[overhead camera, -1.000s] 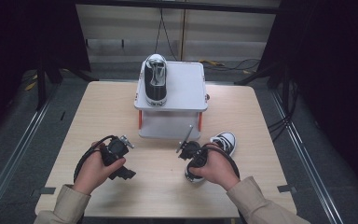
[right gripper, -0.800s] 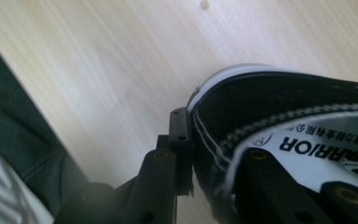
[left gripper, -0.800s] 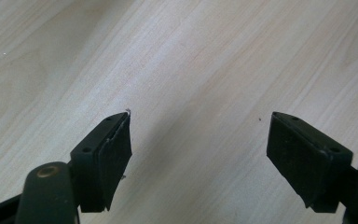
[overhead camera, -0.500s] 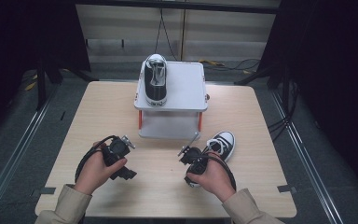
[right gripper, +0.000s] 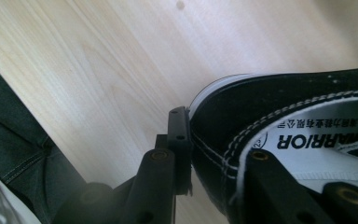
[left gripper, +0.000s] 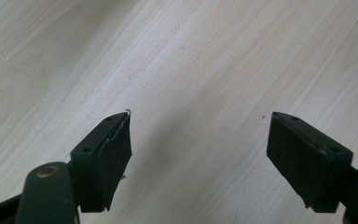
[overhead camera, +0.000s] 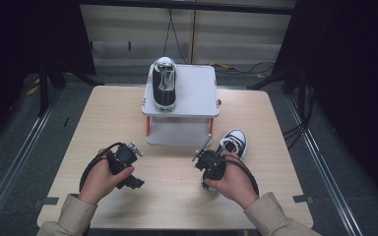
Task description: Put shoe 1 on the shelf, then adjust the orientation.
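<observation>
Black rubber-padded right gripper (overhead camera: pixel 207 158): jaws drawn close, pinching the heel collar of a black canvas sneaker with white rubber toe cap and sole (overhead camera: pixel 233 144), one jaw outside the heel wall, the other inside the opening over the printed insole (right gripper: pixel 326 140). Sneaker lies on the pale wooden table (overhead camera: pixel 177 196), just beside the raised white shelf with red-orange legs (overhead camera: pixel 197 91); long axis runs away from the person, toe outward, heel at the gripper. Matching sneaker (overhead camera: pixel 164 83) stands on the shelf's left half, toe outward; right half bare. Right hand nearer by far. Left gripper (overhead camera: pixel 126 156): jaws wide apart, nothing between them, over bare table.
</observation>
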### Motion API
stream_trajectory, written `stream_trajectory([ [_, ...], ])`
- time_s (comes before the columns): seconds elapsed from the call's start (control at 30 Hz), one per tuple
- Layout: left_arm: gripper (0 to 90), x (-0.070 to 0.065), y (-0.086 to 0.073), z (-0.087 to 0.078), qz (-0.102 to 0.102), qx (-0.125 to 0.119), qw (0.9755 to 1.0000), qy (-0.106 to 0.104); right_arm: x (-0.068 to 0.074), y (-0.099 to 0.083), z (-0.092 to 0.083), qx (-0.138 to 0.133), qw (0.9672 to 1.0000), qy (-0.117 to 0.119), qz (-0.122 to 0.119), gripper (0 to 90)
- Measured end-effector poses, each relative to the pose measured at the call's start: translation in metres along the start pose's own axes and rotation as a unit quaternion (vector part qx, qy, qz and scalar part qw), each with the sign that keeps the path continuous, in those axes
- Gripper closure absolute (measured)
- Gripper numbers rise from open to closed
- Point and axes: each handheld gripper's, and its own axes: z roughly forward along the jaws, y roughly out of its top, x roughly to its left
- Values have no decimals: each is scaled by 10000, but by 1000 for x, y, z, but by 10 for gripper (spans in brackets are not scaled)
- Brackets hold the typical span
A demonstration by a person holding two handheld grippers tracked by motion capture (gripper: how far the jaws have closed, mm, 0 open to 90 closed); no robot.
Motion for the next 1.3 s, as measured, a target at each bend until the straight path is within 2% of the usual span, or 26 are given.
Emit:
stream_trajectory([
  [0.03,218,0,0,0,1,-11,10000,-12,-4,2,-11,11,9999,82,-109,797],
  [0.13,217,0,-1,0,-13,-36,10000,-21,-7,4,-24,38,9997,96,-243,796],
  [0.3,217,1,-2,1,-59,-56,10000,-27,-16,8,-48,31,9987,22,-512,795],
  [0.33,217,1,-2,1,-59,-56,10000,-27,-16,8,-48,31,9987,22,-512,795],
  [0.37,217,2,-2,2,-47,-33,10000,-20,-20,10,-59,22,9981,27,-619,794],
  [0.57,214,1,-1,2,8,11,10000,25,-25,15,-82,79,9969,-112,-777,787],
  [0.87,212,1,-2,1,-20,9,10000,34,-35,17,-106,-19,9953,-43,-962,780],
  [1.1,212,0,-2,1,-23,19,10000,2,-42,20,-122,-33,9941,-273,-1047,775],
  [1.3,212,0,-2,2,-26,26,10000,-7,-46,23,-134,-39,9930,-351,-1123,767],
])
